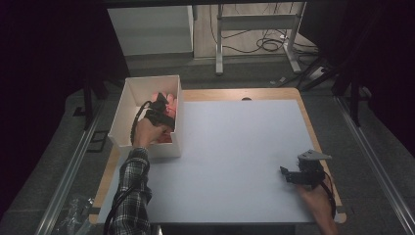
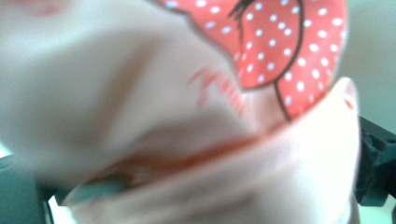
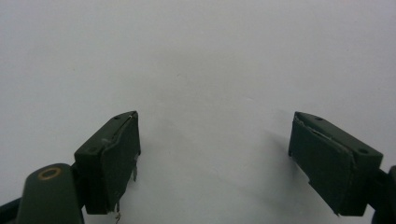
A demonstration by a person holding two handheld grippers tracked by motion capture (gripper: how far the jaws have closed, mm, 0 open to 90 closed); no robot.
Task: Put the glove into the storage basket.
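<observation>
- While the person's left hand (image 1: pixel 147 131) reached into the white box (image 1: pixel 128 100) at the table's far left corner, the left gripper (image 1: pixel 164 105) sat low inside it, down among pink and red cloth (image 1: pixel 169 100).
- Seen from the left gripper view, that cloth (image 2: pixel 187 121) pressed right up against the camera: pale pink fabric, blurred, with a red patch dotted in white (image 2: pixel 285 42) and dark drawn lines near the top right.
- Whether the left tool's jaws were apart or clamped on the fabric could not be told; the cloth covered them, and only dark bits of the tool showed at the frame's edges.
- From the high view, the box stood with its near wall toward the person, resting on the white table top (image 1: pixel 235 156), and a plaid sleeve (image 1: pixel 131 191) led up to it from the bottom edge.
- At the near right of the table, well apart from the box, the right hand (image 1: pixel 320 200) held the right gripper (image 1: pixel 288 175), its grey three-cornered plate (image 1: pixel 313 155) on top.
- Looking along the right gripper (image 3: pixel 215 154) in its own view, the two black jaws stood wide apart with nothing between them, just above the bare white surface (image 3: pixel 210 60).
</observation>
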